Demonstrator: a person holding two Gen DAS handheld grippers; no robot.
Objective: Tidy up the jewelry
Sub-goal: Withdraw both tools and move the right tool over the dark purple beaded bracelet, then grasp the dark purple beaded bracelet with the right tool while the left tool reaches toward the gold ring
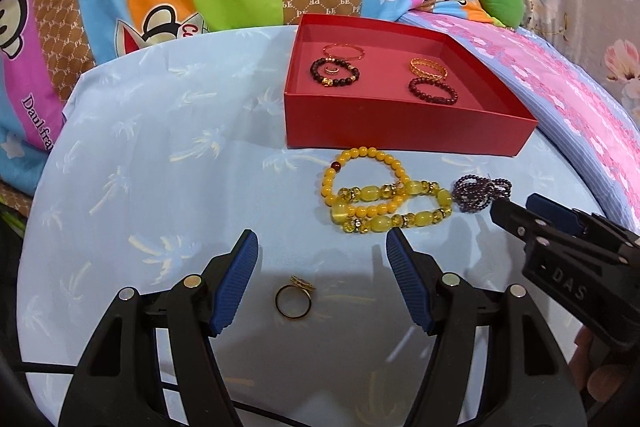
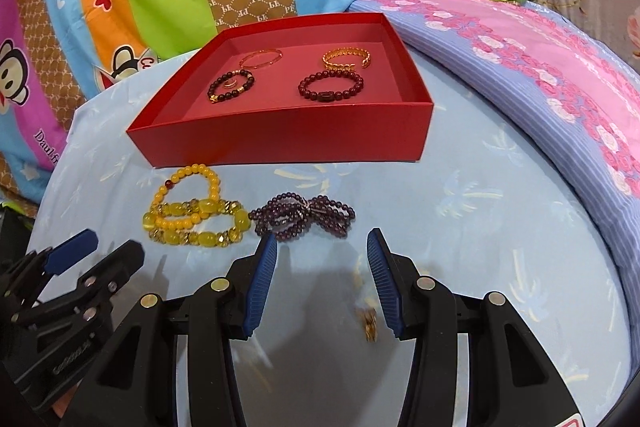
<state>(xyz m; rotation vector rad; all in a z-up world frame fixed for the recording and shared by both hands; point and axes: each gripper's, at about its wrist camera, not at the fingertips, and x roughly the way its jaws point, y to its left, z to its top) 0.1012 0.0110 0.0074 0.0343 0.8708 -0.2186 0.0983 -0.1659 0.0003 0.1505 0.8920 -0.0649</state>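
Red box [image 1: 404, 117] set at the far side of the blue cloth [image 1: 160, 147]; four bracelets and a small ring already laid on its floor in two spaced groups, so pieces are kept apart rather than heaped.

Outside the box, just before its near wall: yellow bead bracelet [image 1: 362, 183] overlapped by a bracelet of larger pale yellow stones [image 1: 394, 207]; a bunched purple bead strand [image 2: 302, 213] just beside them.

Left gripper [image 1: 322, 281] is held low over the cloth, jaws released, nothing clasped. A gold ring [image 1: 293, 301] is seen lying between the pads, untouched; the straddle suggests it is being lined up for pickup.

Right gripper [image 2: 322, 277] also stands released and empty. A small gold piece [image 2: 368, 323], blurred, lies by its right pad; kind cannot be told. The purple strand lies just beyond the fingertips.
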